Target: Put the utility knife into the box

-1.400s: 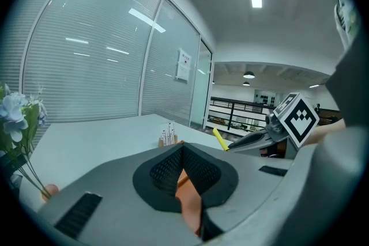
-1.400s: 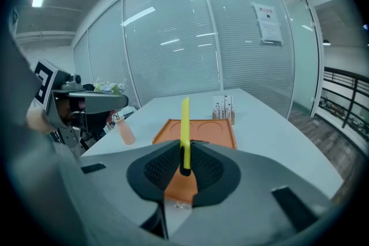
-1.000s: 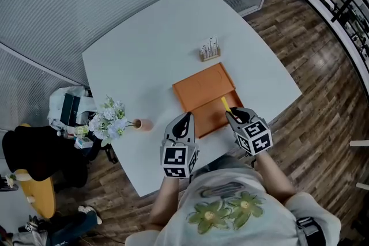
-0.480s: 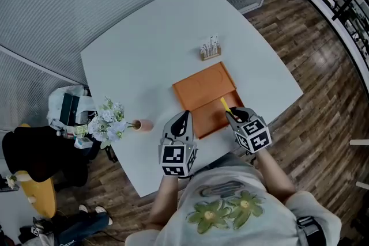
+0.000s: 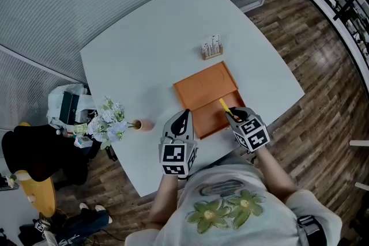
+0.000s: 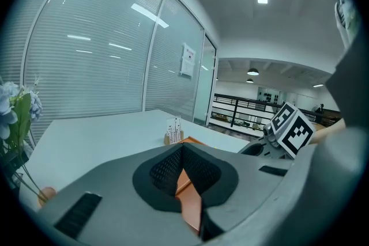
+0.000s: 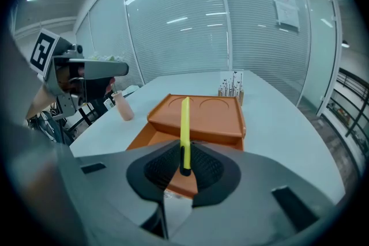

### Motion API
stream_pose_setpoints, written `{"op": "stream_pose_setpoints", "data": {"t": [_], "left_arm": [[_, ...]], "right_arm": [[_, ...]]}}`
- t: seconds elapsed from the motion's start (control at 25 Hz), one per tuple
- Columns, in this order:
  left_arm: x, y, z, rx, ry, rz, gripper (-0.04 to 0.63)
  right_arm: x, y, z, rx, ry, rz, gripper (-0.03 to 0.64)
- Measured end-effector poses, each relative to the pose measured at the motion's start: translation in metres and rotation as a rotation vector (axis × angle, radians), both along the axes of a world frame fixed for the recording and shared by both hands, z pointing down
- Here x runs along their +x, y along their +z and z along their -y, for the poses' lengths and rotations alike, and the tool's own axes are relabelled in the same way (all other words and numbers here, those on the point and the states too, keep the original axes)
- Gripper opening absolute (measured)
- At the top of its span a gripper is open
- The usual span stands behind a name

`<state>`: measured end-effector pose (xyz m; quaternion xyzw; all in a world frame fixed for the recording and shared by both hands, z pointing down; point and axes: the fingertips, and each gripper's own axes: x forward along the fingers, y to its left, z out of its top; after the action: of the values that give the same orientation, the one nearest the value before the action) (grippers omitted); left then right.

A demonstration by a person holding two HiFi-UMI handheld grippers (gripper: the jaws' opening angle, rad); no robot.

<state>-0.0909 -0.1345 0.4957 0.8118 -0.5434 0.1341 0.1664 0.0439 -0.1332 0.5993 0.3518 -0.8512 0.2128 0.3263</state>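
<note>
Altogether two grippers are at work over one white table [image 5: 144, 49], at the edge nearest the person. The right gripper [image 5: 232, 116] pinches the single yellow utility knife [image 5: 223, 105] by its near end, jaws pressed on its sides, so that the knife juts forward over the one orange box [image 5: 202, 88] rather than lying in it. That box shows two parts: a flat lid with two round hollows over the far half, and an open tray nearer the person, under the knife. The left gripper [image 5: 184, 116] sits just beside the box's near left corner, its jaws pressed together at the tips with nothing between them. Beyond the box stands one small holder of upright sticks [image 5: 211, 49]. Near the table's left edge there is one pink vase [image 5: 142, 124] with one bunch of pale flowers [image 5: 107, 123].
</note>
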Motion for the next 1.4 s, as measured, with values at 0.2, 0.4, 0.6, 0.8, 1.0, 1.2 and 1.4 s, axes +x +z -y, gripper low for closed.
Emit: {"op": "stream_pose_setpoints", "data": {"t": [0.2,0.4,0.6,0.8,1.0,1.2,1.4], "left_arm": [[-0.003,0.002,0.003,-0.002,0.0,0.002,0.003],[-0.004,0.007,0.004,-0.007,0.009,-0.003,0.003],[-0.001,0.012,0.006,-0.019,0.027,-0.007,0.003],[0.001,0.015,0.008,-0.03,0.035,-0.003,0.003],[-0.003,0.019,0.012,-0.037,0.027,-0.004,0.003],[-0.007,0.026,0.013,-0.049,0.016,-0.001,0.003],[-0.008,0.029,0.014,-0.06,0.008,-0.003,0.003]], "right_arm": [[0.0,0.007,0.002,-0.004,-0.012,-0.023,0.06],[0.0,0.011,0.003,-0.005,-0.024,-0.044,0.06],[0.0,0.017,0.003,-0.021,-0.033,-0.06,0.06],[-0.001,0.026,0.004,-0.037,-0.059,-0.081,0.06],[-0.002,0.037,0.003,-0.07,-0.088,-0.117,0.06],[-0.004,0.047,0.002,-0.081,-0.116,-0.141,0.06],[-0.005,0.054,0.002,-0.096,-0.164,-0.182,0.06]]}}
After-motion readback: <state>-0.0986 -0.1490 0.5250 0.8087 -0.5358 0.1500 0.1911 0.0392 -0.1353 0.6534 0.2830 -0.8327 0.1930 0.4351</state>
